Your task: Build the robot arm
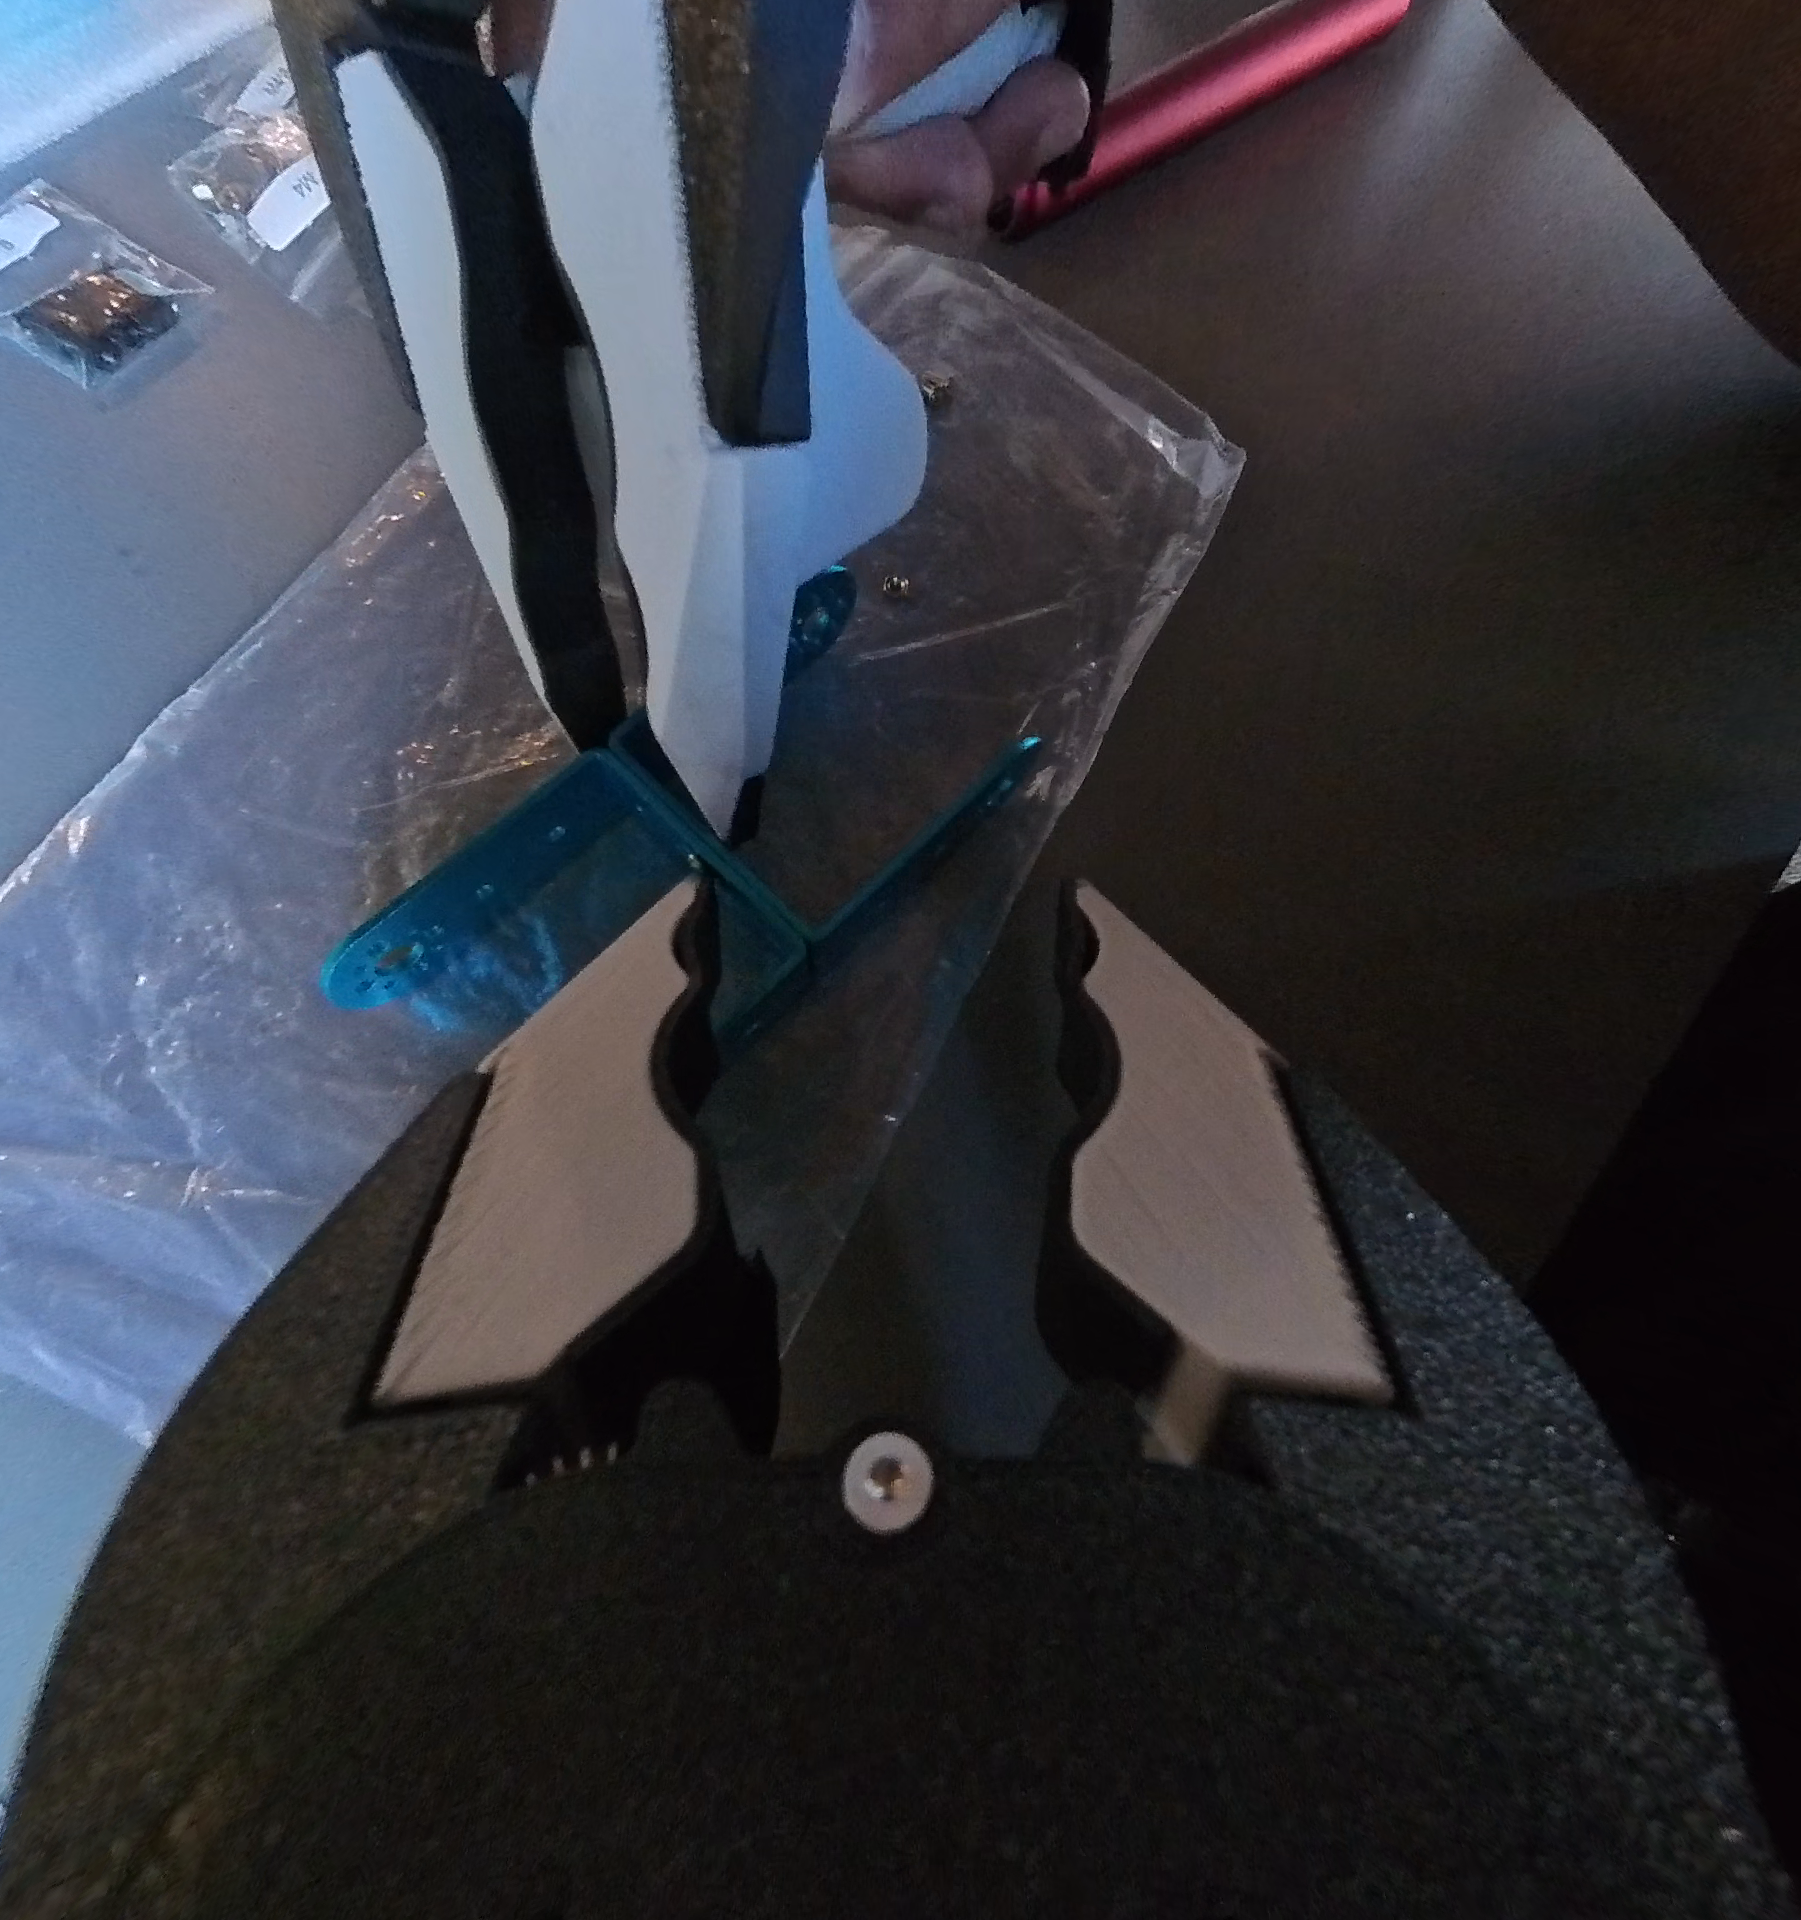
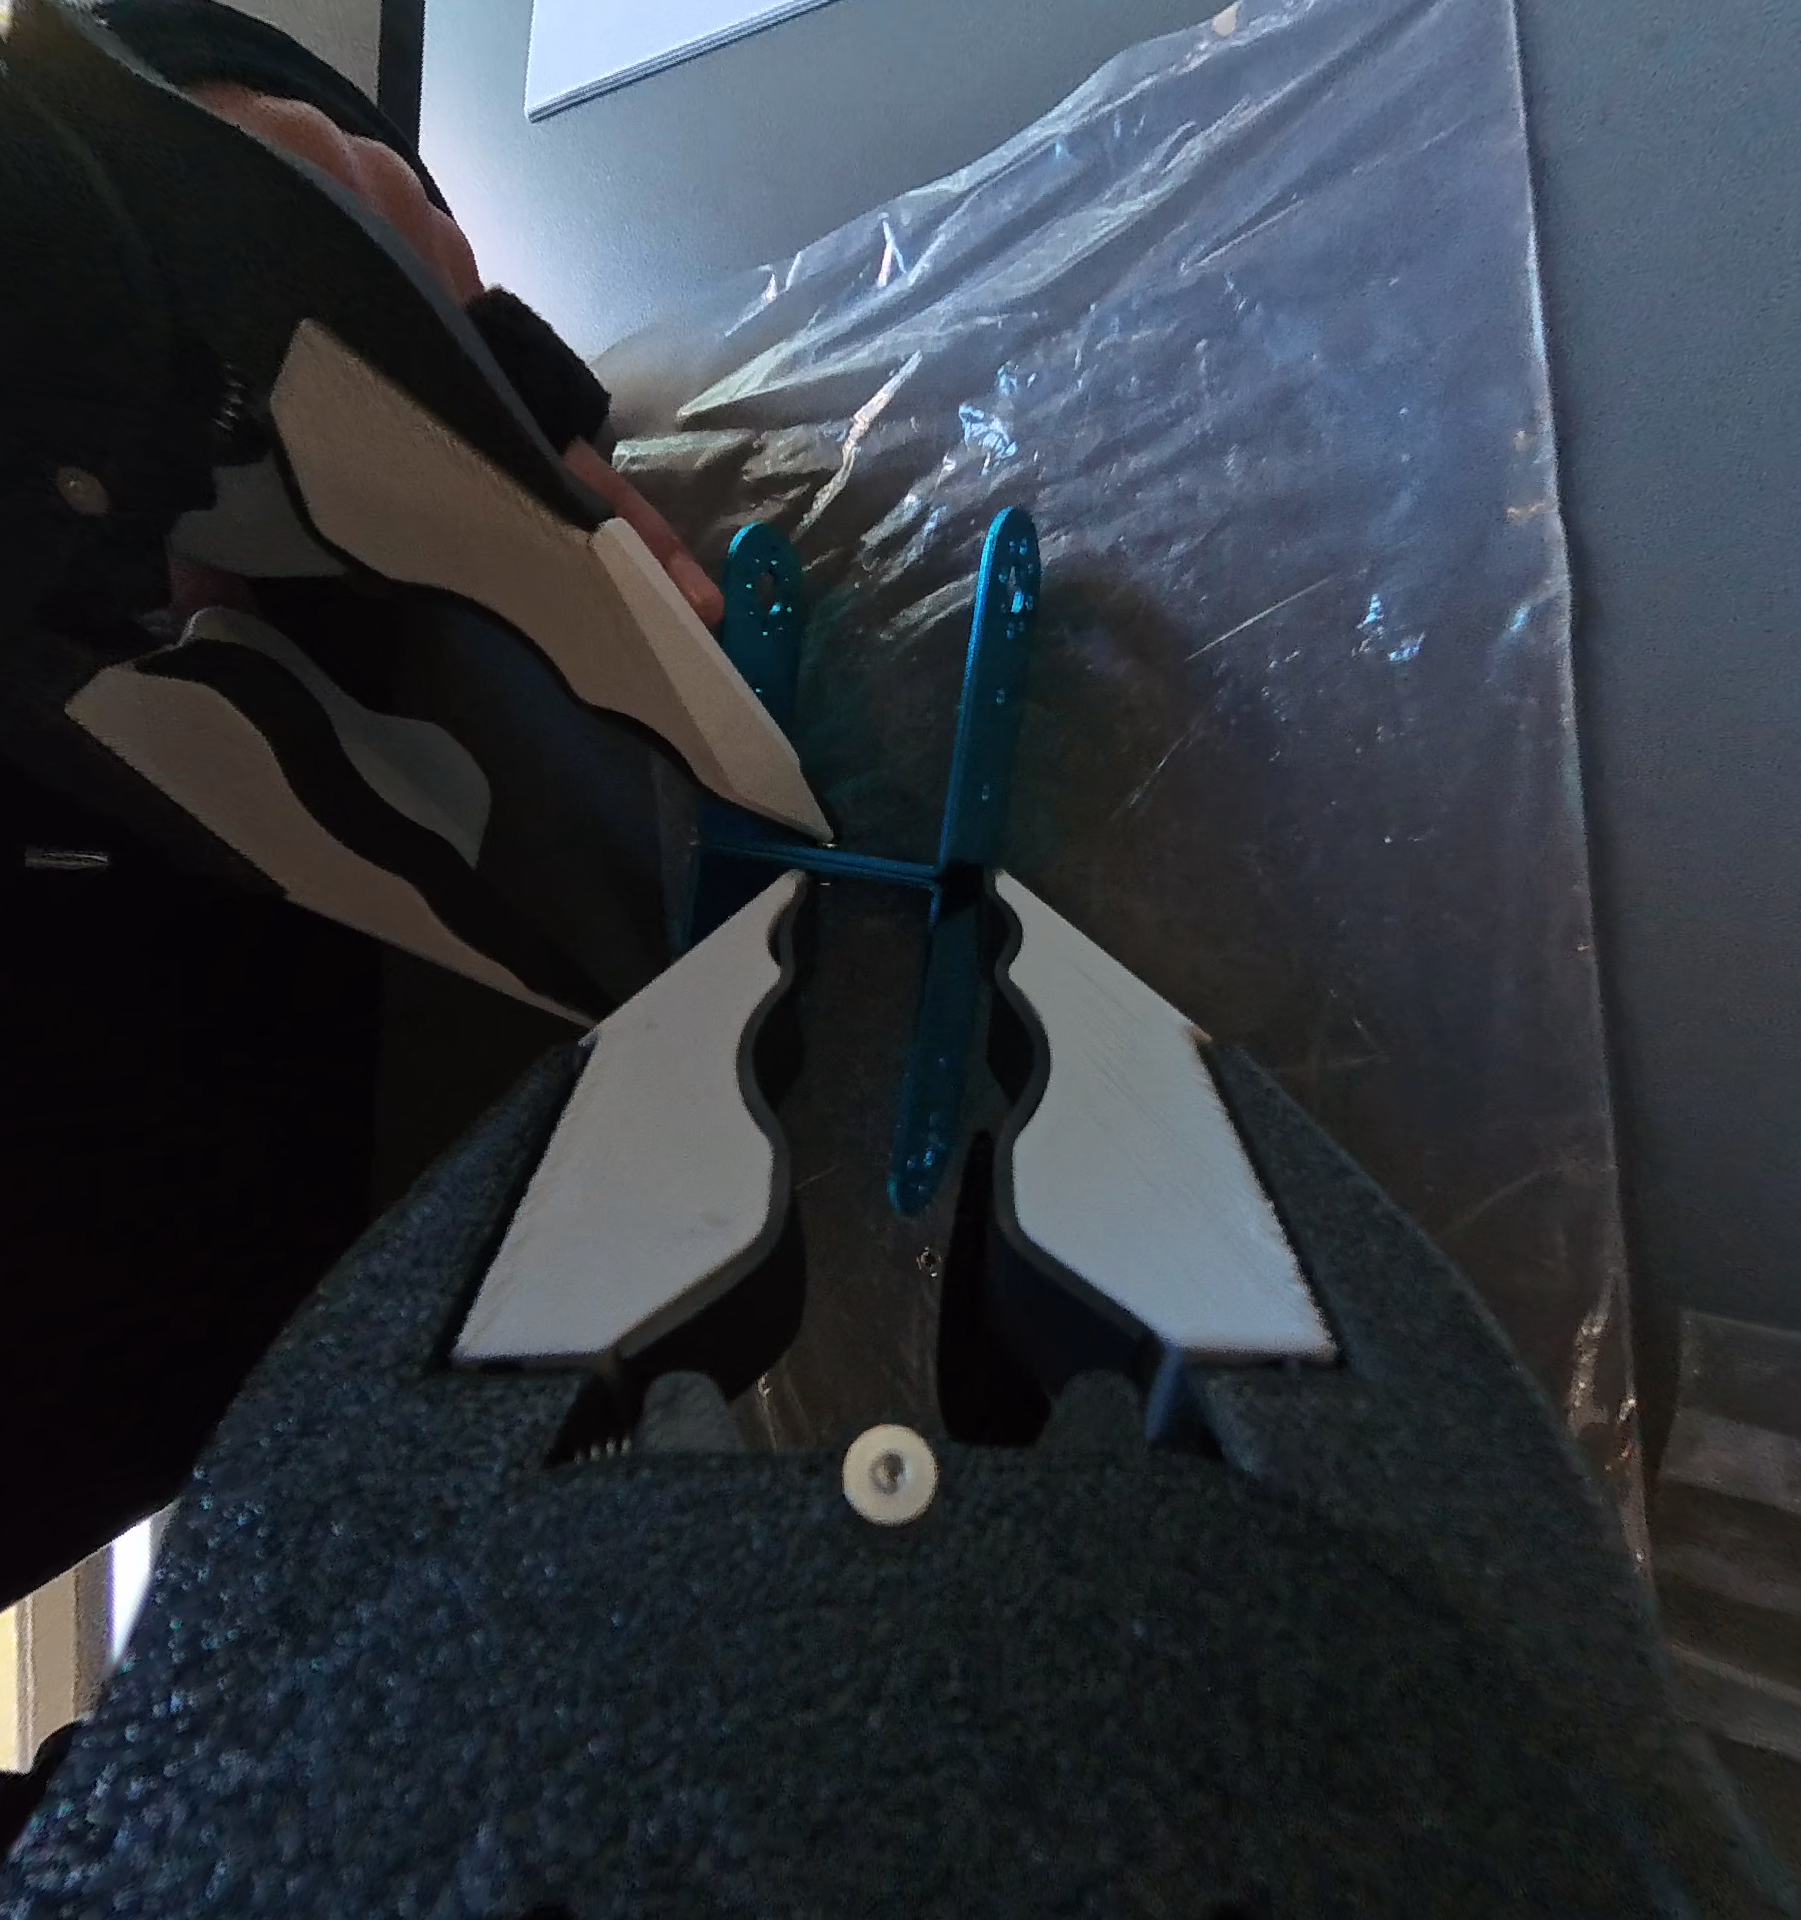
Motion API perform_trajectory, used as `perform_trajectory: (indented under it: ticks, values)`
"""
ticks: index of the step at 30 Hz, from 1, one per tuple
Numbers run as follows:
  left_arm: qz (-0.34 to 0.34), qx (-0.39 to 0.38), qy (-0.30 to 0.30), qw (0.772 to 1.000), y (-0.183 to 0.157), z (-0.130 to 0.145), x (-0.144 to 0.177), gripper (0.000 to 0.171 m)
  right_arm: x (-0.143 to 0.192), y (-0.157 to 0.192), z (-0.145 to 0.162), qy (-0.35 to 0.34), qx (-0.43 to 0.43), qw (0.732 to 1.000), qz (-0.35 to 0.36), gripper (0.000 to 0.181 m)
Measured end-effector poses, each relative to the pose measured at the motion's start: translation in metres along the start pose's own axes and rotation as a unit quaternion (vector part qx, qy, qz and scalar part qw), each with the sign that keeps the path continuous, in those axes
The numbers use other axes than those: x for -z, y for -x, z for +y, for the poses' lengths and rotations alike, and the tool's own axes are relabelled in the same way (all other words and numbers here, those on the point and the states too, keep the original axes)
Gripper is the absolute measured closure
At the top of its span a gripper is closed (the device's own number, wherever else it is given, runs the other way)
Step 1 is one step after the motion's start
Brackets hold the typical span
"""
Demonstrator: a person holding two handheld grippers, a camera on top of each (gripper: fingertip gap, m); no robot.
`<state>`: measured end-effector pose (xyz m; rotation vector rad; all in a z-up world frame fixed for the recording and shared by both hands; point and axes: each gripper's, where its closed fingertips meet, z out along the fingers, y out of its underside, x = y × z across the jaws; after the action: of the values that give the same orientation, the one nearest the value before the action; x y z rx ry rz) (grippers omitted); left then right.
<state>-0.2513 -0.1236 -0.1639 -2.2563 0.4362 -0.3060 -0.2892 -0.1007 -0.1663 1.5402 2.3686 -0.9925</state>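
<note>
Left wrist view: we see the dark worktop [image 1: 1395, 520] carrying a large clear plastic sheet [image 1: 200, 987], small bagged parts [image 1: 75, 291] toward its far left edge, and a red tube [image 1: 1218, 99] at the far edge. The right gripper [image 2: 901, 883] and left gripper [image 1: 885, 904] both stand partly open around the joined blue metal brackets [image 2: 995, 707]; we cannot tell whether either grips them. Tiny screws [image 1: 896, 587] lie in the bag [image 1: 1031, 623].

**Teal metal against black and white**

The U-shaped bracket [image 1: 605, 894] is glossy teal-blue, dotted with small holes. Both the left gripper [image 1: 885, 904] and right gripper [image 2: 901, 883] show white fingers edged in black on speckled black bodies. The plastic bag [image 1: 1062, 582] is clear; the tube [image 1: 1208, 104] red; the table [image 1: 1447, 623] dark brown.
</note>
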Motion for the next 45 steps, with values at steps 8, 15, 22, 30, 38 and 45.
perform_trajectory:
  ticks: [8, 15, 22, 30, 38, 45]
  values:
    - [-0.003, -0.003, 0.002, 1.0, 0.001, 0.001, 0.0, 0.106, 0.002, -0.008, 0.001, -0.002, 0.006, 1.0, 0.018, 0.173]
    - [-0.002, 0.002, -0.003, 1.0, 0.002, -0.001, 0.001, 0.106, 0.006, -0.013, 0.0, -0.006, 0.02, 0.999, 0.039, 0.172]
    - [0.004, -0.006, -0.003, 1.0, 0.0, -0.001, 0.003, 0.107, 0.024, -0.003, -0.003, -0.026, 0.04, 0.997, 0.053, 0.161]
    - [0.031, -0.111, -0.019, 0.993, 0.034, -0.001, 0.038, 0.1, 0.029, 0.013, 0.025, -0.086, 0.038, 0.994, 0.059, 0.117]
    - [0.14, -0.147, 0.018, 0.979, 0.052, 0.005, 0.023, 0.087, 0.025, 0.021, 0.02, -0.137, 0.078, 0.979, 0.128, 0.112]
    - [0.155, -0.173, 0.027, 0.972, 0.055, 0.013, 0.011, 0.102, 0.028, 0.026, 0.009, -0.186, 0.072, 0.976, 0.085, 0.15]
